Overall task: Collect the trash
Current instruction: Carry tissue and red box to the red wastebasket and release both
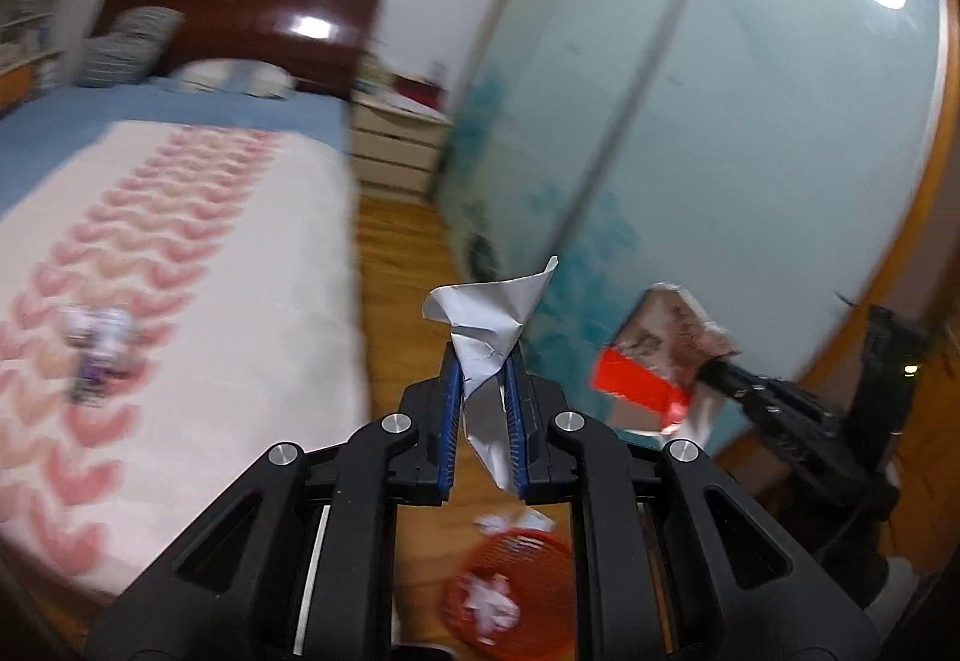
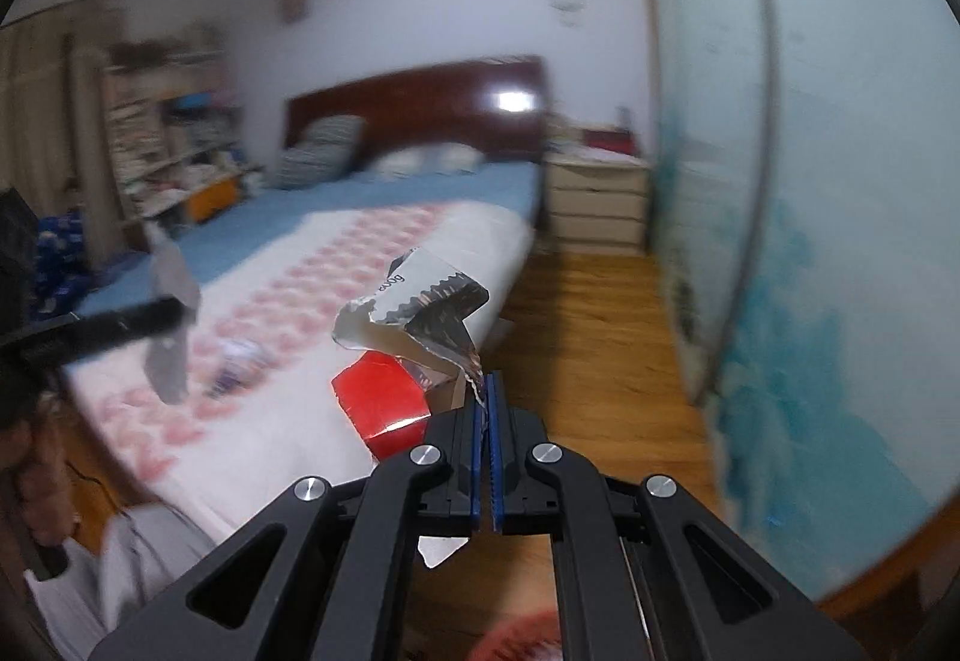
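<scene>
Trash is in both your grippers: the left gripper (image 1: 485,361) has its fingers nearly closed on a crumpled white paper (image 1: 489,322), and the right gripper (image 2: 485,391) is pinched fully shut on a torn red and foil wrapper (image 2: 414,337). Keep both grips firm and carry each piece over the red basket (image 1: 510,595) on the floor before you let go. Only the left view shows that basket clearly, with paper already inside, and a small purple packet (image 1: 99,355) near the bed's (image 1: 240,301) left edge; the right view catches just the basket's rim.
</scene>
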Demonstrator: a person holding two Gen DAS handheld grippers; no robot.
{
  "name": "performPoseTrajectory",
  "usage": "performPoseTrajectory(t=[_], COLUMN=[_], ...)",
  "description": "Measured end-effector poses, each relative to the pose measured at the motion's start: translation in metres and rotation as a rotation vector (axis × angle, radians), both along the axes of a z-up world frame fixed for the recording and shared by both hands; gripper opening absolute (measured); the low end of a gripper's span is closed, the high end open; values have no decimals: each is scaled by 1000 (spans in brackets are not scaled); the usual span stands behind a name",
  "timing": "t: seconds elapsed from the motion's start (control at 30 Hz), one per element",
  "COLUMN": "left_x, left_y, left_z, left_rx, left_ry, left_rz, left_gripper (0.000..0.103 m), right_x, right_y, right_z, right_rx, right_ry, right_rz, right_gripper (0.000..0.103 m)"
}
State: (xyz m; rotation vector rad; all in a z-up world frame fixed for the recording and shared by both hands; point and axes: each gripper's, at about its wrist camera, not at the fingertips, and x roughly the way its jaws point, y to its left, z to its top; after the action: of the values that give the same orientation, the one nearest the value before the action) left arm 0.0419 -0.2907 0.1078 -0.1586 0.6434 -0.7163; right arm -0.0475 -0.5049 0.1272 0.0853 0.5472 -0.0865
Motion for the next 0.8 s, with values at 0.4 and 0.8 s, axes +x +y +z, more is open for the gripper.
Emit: performPoseTrajectory(t=[0.4,0.8], left_x=[-4,-19], left_y=[-189,-210], left_z=[-236,-266], left_rx=[430,573], left_ry=[560,572], left_rz=[-320,-381], left_gripper=[13,14], right_x=[-57,-56], right_y=[-102,-97], right_z=[-232,-273], right_rx=[242,281], right_ry=[509,561], right_rz=[-203,-252], right_gripper=[4,5])
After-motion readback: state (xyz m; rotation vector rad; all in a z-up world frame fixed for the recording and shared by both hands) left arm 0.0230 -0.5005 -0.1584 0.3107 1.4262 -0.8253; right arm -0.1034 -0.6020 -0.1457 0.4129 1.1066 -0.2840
